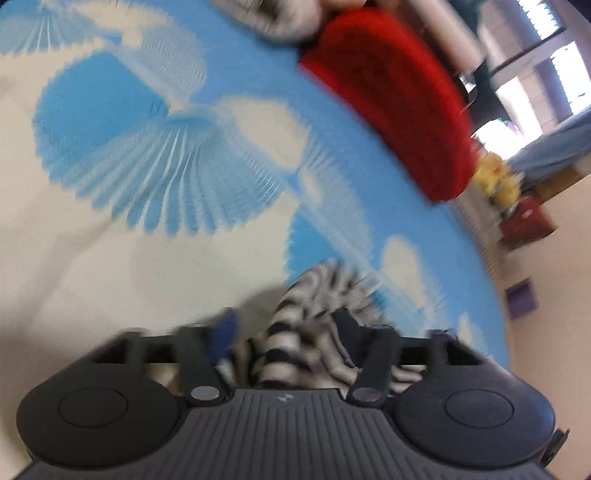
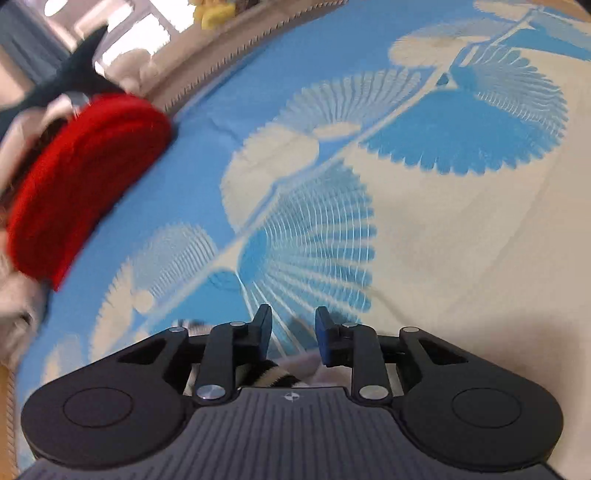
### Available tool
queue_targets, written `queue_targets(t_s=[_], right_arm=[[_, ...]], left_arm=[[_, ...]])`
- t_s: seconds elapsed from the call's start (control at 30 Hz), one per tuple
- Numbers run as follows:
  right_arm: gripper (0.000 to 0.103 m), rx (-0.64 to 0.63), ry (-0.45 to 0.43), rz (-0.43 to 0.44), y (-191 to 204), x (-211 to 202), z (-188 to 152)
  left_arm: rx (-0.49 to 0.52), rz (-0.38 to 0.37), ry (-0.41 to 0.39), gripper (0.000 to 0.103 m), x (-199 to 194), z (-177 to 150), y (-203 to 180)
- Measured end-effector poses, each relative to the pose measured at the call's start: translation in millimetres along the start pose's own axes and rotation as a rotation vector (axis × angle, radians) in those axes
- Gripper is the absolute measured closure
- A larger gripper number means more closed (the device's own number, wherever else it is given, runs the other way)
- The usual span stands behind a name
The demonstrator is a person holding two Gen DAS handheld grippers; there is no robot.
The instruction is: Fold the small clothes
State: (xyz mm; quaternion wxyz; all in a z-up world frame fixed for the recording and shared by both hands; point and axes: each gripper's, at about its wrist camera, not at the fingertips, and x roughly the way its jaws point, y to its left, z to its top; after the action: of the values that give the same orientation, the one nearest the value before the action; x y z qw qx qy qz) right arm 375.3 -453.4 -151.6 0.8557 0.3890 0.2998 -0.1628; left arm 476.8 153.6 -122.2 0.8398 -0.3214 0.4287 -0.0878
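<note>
A black-and-white striped small garment [image 1: 295, 325] lies bunched on the blue and cream patterned bedspread [image 1: 147, 258]. My left gripper [image 1: 284, 332] is right over it, jaws apart, with the cloth between and under the blurred fingers; whether it grips the cloth is unclear. My right gripper [image 2: 293, 332] is open and empty just above the bedspread [image 2: 443, 240]. A bit of the striped garment [image 2: 273, 374] shows under its base. A folded red knit garment [image 1: 391, 96] lies at the far side, also in the right wrist view [image 2: 85, 177].
A grey-white soft toy [image 1: 288, 18] lies behind the red garment. A dark shark plush [image 2: 74, 74] sits at the bed's far edge. Yellow toys [image 1: 498, 181], a red box [image 1: 524, 221] and the beige floor [image 1: 546, 350] lie beyond the bed edge.
</note>
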Motion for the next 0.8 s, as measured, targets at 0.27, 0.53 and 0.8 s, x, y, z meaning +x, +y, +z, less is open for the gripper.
queue_targets(t_s=[0.27,0.53,0.8], right_arm=[[0.032,-0.056,-0.147,0.177,2,-136,-1],[0.022,-0.212,-0.129,0.114,-49,-218,-112],[0.023,-0.305,-0.032,0.021,-63,-207,-128]], left_arm=[[0.128,-0.012,-0.084,0.002,-99,-19,-30],[0.329,0.076,-0.006,0.001,-161,-138,-8],[0.436,0.168,0.035,0.004,-158,-167,12]])
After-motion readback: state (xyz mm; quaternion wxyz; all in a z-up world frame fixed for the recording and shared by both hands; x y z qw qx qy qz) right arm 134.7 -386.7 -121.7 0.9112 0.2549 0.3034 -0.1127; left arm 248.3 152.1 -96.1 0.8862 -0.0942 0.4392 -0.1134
